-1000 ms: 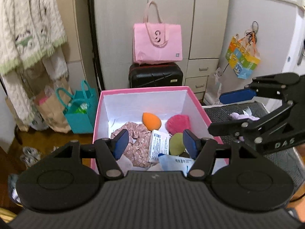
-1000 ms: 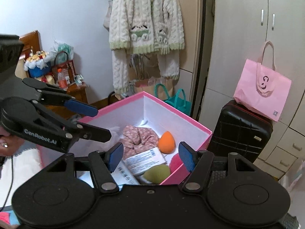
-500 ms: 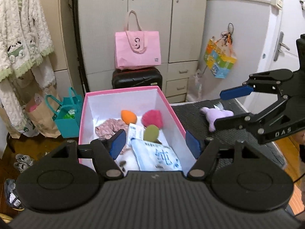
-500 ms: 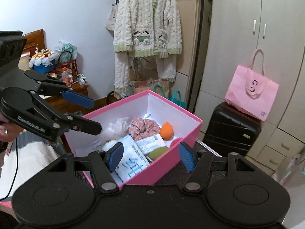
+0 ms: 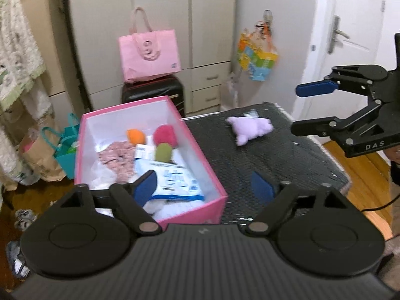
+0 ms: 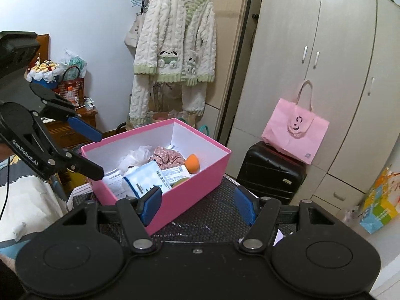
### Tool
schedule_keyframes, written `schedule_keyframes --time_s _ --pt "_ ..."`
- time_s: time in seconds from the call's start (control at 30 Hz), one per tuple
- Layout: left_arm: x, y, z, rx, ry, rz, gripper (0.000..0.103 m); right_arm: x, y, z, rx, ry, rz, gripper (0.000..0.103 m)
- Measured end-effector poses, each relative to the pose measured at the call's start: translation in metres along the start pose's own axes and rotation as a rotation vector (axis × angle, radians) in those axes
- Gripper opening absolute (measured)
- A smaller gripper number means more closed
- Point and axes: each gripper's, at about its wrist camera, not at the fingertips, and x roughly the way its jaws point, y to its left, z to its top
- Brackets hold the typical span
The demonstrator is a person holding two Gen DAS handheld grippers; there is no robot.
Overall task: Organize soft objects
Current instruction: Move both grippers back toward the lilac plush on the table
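Left wrist view: the left gripper (image 5: 203, 187) hangs above the near end of the pink box (image 5: 212, 175), jaws spread wide, nothing between them. The box sits at the left edge of a dark textured table (image 5: 287, 155). Inside it, toward the far end: an orange sponge (image 5: 136, 136), a red pom-pom (image 5: 165, 136), a green sponge (image 5: 163, 151) and a floral scrunchie (image 5: 116, 155); a blue-and-white packet (image 5: 172, 180) lies toward the near end. A purple plush toy (image 5: 250, 130) lies on the table near its far edge, well apart from the box. The right gripper (image 5: 310, 107) shows at the right side over the table's right edge, jaws wide and empty, near the plush but not touching it. Behind: a pink tote bag (image 5: 150, 52) on a black suitcase (image 5: 152, 92). Right wrist view: the right gripper (image 6: 197, 206) is above the table (image 6: 212, 217), jaws wide apart, holding nothing, with the box's (image 6: 190, 190) near corner just beyond the left finger. The left gripper (image 6: 90, 150) is over the box's left end, jaws wide, empty. The orange sponge (image 6: 192, 163), scrunchie (image 6: 167, 156) and packet (image 6: 147, 178) are visible inside. A cream cardigan (image 6: 175, 52) hangs behind.
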Motion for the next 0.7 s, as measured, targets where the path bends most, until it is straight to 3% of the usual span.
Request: schedule_keyframes --time_s 0.27,0.57,0.7 --pt "0.024 -0.037 0.0 0.02 0.001 -0.107 0.088 -0.023 -0.009 -0.029 0.027 -0.014 -0.011 0.072" --pt "0.06 -0.073 0.008 0.057 0.01 -0.186 0.088 -0.016 -0.035 -0.071 0.109 0.027 0.0 0.072" --pt "0.073 -0.08 0.006 0.014 -0.044 -0.222 0.089 -0.012 -0.053 -0.091 0.151 0.009 0.029 0.072"
